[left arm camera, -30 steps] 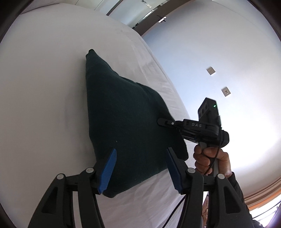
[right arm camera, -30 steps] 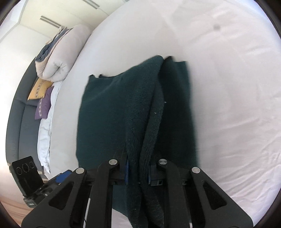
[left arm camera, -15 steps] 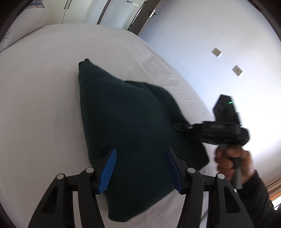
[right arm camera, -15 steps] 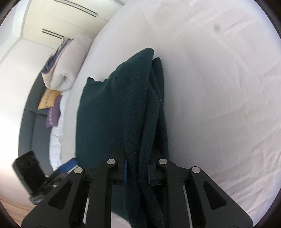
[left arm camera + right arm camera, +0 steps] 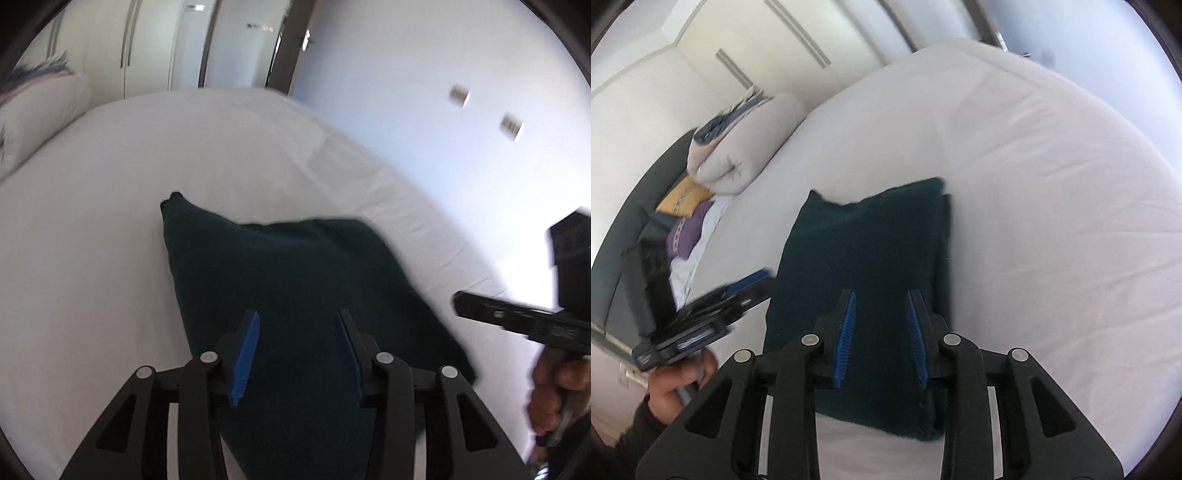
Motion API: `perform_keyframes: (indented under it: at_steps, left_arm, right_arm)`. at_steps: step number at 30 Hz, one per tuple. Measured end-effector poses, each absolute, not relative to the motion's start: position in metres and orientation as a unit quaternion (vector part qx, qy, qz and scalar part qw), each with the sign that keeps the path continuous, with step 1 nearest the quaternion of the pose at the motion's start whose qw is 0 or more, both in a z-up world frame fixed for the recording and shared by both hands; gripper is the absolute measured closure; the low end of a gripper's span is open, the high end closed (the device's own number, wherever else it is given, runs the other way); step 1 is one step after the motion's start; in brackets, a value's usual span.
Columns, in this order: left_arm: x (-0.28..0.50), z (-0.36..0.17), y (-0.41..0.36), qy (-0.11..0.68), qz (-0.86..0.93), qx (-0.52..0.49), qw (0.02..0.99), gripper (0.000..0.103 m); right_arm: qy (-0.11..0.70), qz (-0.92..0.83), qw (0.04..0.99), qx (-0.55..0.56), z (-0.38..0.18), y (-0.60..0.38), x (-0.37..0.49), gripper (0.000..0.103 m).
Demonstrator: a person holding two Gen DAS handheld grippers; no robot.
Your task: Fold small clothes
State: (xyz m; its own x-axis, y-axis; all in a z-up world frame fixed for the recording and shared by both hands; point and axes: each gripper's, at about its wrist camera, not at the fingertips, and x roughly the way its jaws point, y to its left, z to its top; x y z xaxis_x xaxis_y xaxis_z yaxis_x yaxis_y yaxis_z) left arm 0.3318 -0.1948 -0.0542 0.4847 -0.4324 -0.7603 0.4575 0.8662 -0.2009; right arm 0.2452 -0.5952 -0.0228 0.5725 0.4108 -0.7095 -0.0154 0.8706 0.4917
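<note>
**Trainee:** What does the left-wrist panel show?

**Operator:** My left gripper (image 5: 295, 354), above the dark green garment (image 5: 295, 288) on the white bed sheet (image 5: 92, 221). The blue pads (image 5: 243, 358) stand apart and are closing. Cloth lies under the gap, but I see no pad pressing on it, so nothing is pinched. At the right edge, my right hand (image 5: 554, 395) carries the other tool.

**Trainee:** And the right-wrist panel?

**Operator:** My right gripper (image 5: 881, 339), jaws parting, empty. The garment (image 5: 864, 258) lies flat beneath it, near the bed's near edge. My left hand (image 5: 676, 384) and its tool appear lower left; a rolled duvet (image 5: 746, 144) and two cushions (image 5: 687, 206) sit well apart, at the bed's head.

**Trainee:** How far along is the fold?

**Operator:** I judge it mostly done. The garment is a compact, roughly rectangular stack, and a second layer shows along its right border. What may remain: squaring the skewed far corner, perhaps one more fold. Whether other clothes wait, I cannot tell.
</note>
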Motion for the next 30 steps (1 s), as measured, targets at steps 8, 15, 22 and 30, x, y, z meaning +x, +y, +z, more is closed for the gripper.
perform_keyframes:
  at_steps: [8,15,22,30]
  left_arm:
    - [0.35,-0.091,-0.207,0.459,-0.253,-0.005,0.851,0.063]
    - [0.346,-0.101,-0.216,0.433,-0.239,0.007,0.869,0.061]
    - [0.339,-0.076,-0.18,0.43,-0.266,-0.06,0.861,0.046]
    - [0.362,-0.085,-0.118,0.483,-0.219,-0.164,0.832,0.018]
  right_arm:
    - [0.484,0.091,0.856,0.158,-0.075,-0.589,0.259,0.079]
    - [0.472,0.079,0.863,0.163,-0.083,-0.607,0.237,0.06]
    - [0.443,0.095,0.865,0.218,-0.041,-0.621,0.22,0.038]
    - [0.506,0.144,0.795,0.302,-0.056,-0.633,0.257,0.03]
